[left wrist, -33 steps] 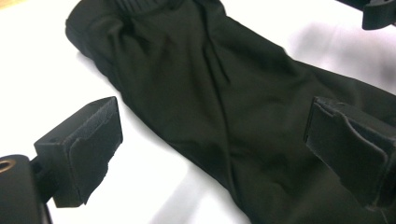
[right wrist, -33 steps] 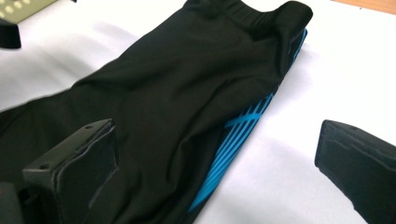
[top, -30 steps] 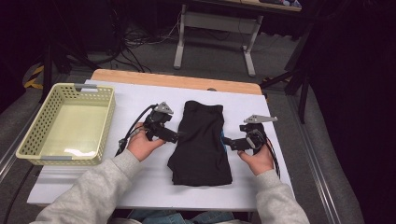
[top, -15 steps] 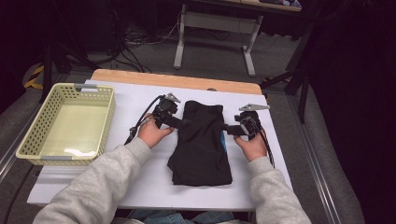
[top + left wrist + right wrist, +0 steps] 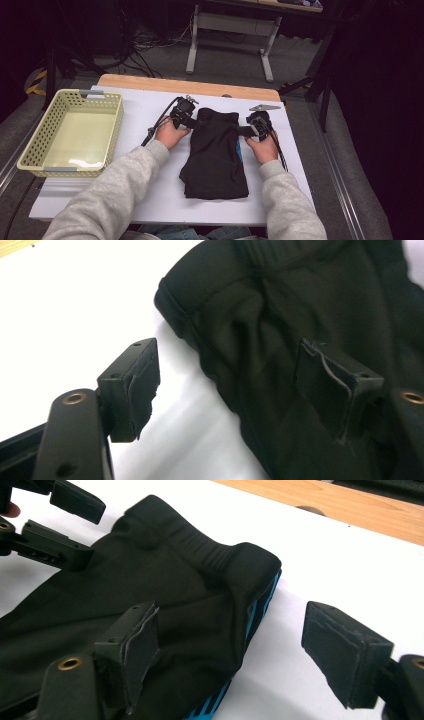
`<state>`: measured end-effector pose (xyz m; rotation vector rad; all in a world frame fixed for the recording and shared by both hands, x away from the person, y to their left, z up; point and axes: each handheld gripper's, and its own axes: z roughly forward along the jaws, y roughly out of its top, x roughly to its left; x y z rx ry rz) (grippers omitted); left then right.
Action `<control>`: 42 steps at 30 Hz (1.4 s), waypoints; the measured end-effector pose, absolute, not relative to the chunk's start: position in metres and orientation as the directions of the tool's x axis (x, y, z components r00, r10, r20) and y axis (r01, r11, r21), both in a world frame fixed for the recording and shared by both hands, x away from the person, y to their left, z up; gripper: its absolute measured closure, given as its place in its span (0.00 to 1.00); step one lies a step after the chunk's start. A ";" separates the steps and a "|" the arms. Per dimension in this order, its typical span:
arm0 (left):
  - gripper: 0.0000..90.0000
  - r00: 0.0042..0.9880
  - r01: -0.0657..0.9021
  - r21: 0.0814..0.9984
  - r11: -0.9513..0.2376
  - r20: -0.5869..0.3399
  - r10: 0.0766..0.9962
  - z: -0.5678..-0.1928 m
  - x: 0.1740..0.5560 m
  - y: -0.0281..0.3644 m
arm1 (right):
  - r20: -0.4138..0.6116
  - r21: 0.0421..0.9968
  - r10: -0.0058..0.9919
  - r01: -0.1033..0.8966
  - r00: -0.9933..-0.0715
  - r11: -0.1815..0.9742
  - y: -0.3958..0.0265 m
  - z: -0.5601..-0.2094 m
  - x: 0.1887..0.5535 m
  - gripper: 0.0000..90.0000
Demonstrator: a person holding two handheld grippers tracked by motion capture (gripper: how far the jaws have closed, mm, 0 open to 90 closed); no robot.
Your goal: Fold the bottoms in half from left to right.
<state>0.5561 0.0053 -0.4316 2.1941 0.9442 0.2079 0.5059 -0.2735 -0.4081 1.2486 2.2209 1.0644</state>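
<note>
High view: folded black fabric garment with blue stripes (image 5: 216,150) lies mid-frame on the white desk (image 5: 150,200), a claw at each upper corner.
Left claw (image 5: 240,385): spread, closing in just now; one jaw over the cloth's corner, the other on bare desk, pads not yet pressing.
Right claw (image 5: 240,655): spread too, straddling the blue-striped edge, no pinch yet.
Risk: I'd say a claw may catch only the top layer, so the fold peels open on lifting; uneven bites would skew it.
Around: pale yellow plastic basket (image 5: 70,132) at left, well apart.
In the way: nothing but trailing black cable (image 5: 159,125).
</note>
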 end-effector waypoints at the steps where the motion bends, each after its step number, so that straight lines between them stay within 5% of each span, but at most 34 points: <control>1: 0.32 0.715 0.570 0.673 -0.472 -0.122 0.689 -0.433 0.558 0.004 | 0.039 0.764 0.846 0.562 -0.532 0.318 -0.273 -0.409 0.508 0.26; 9: 0.40 0.707 0.607 0.630 -0.484 -0.149 0.692 -0.442 0.568 -0.002 | 0.050 0.758 0.853 0.576 -0.519 0.306 -0.272 -0.414 0.519 0.26; 20: 0.72 0.696 0.632 0.614 -0.473 -0.180 0.695 -0.445 0.573 0.005 | 0.054 0.734 0.864 0.606 -0.501 0.306 -0.268 -0.420 0.532 0.26; 35: 0.75 0.696 0.633 0.611 -0.475 -0.181 0.695 -0.444 0.572 0.005 | 0.066 0.671 0.881 0.675 -0.469 0.309 -0.258 -0.435 0.557 0.37; 42: 0.77 0.697 0.633 0.611 -0.475 -0.183 0.693 -0.445 0.571 0.004 | 0.020 0.633 0.882 0.689 -0.471 0.353 -0.250 -0.441 0.561 0.51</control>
